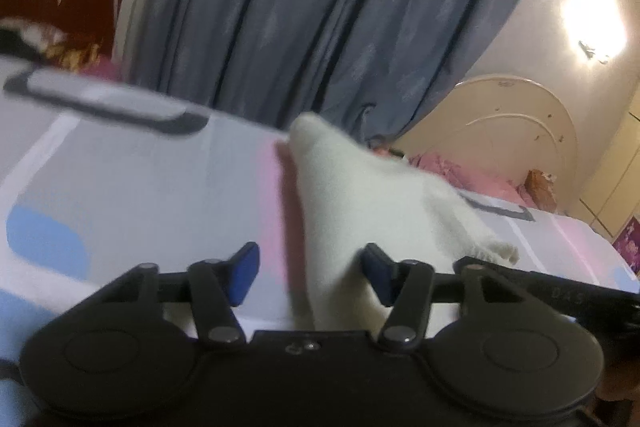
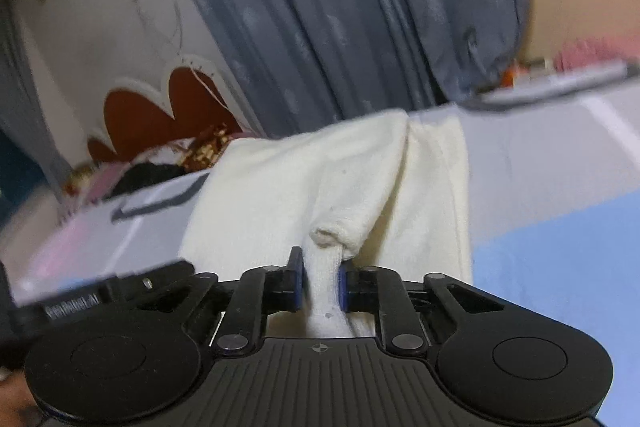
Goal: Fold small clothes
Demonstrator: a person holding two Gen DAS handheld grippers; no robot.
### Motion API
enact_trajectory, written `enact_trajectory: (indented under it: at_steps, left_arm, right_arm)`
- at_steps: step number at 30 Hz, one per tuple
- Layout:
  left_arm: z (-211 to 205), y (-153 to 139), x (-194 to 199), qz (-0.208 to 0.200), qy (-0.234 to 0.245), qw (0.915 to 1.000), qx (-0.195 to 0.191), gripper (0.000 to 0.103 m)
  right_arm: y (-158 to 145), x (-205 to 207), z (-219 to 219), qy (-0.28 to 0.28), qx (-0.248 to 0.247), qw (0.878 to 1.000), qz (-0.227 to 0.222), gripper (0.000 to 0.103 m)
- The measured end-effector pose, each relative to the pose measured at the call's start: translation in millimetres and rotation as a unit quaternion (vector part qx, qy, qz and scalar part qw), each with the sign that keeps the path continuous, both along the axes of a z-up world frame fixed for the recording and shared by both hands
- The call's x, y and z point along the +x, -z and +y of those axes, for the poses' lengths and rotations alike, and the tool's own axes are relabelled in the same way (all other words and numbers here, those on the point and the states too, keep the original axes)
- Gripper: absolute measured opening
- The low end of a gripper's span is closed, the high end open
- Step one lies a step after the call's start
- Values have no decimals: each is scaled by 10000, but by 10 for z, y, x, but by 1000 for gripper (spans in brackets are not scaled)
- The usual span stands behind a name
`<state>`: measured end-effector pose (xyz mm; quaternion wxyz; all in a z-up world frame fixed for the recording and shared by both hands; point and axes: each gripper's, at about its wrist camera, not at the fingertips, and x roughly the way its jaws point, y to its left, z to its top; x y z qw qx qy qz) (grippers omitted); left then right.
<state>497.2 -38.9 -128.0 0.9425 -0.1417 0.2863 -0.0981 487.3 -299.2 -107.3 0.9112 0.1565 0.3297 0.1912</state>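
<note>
- The white garment (image 2: 320,183), a small cream knitted piece, lies on the bed (image 2: 560,187) and runs straight ahead of the right gripper (image 2: 320,277), its long axis pointing away from the jaws toward the grey curtain (image 2: 320,7).
- The right jaws are nearly closed, and their blue pads pinch a narrow bunched strip of the garment's near edge; a small rolled hem sits just beyond the tips.
- The left gripper (image 1: 310,273) has its jaws about half open. The garment (image 1: 360,195) rises in a peaked fold between them, against the right-hand pad and clear of the left-hand one, so nothing is clamped there.
- The right hand is judged the one with the hold; the left would need to close on the fold, or shift toward it, before any fold-over.
- Both views are blurred, so texture and edges are soft.
- The garment's near part passes under each gripper body and is hidden; which kind of garment it is cannot be told.
- Its far end is cut off by the bed edge in the left view.
</note>
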Motion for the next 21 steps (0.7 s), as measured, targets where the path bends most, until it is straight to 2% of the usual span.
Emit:
enact_trajectory:
  at_steps: [3,6,7,9,11,14,16,18,21]
  left_arm:
    - [-113,-66,4,-75,163,9998,76,52]
    - [-259,-59,44,28,395,9991,114,54]
    - [-304,-30,80,164,445,9987,181,54]
    - [-344,46,123,359,477,9981,158,55]
    - [-343,88,130,418,518,9975,225,57]
    - [-288,60,116,459,568,9972,182,57]
    - [-243,-76,41,232,535,9982,161,54]
    - [-229,-238,4,-103,548,9984,67,55]
    - [-367,-327,99,-172,880,9958,-163,55]
  right_arm:
    - [-164,-157,-70,98,6,9995,-316,13]
    - [-218,-235,-205,236,-91,9989,-402,13]
    - [-171,-225,-267,294,-78,9990,-342,13]
    - [62,-95,-372,298,137,9993,205,13]
    - [197,-56,-434,239,394,9985,281,13]
    - [164,-68,-542,299,667,9967,342,15]
    - [61,-186,-659,545,653,9962,169,21]
    - [-86,-325,-765,895,524,9944,-205,22]
    - [-221,-308,-707,873,299,9941,-566,22]
